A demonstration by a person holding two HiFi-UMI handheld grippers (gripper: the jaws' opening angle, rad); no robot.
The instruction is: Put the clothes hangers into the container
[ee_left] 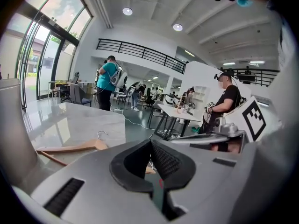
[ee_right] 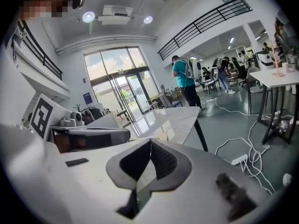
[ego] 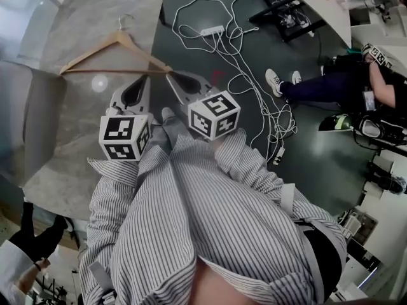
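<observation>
The wooden clothes hanger [ego: 95, 51] lies flat on the marble desk [ego: 95, 11], close to its right edge, with the metal hook pointing to the far side. The left gripper [ego: 143, 81] and the right gripper [ego: 175, 78] are side by side just before the hanger's lower bar. The left one is over the desk and the right one is at the desk's right edge. Both are clenched, jaws pressed together with nothing between them, and neither is holding the hanger.
</observation>
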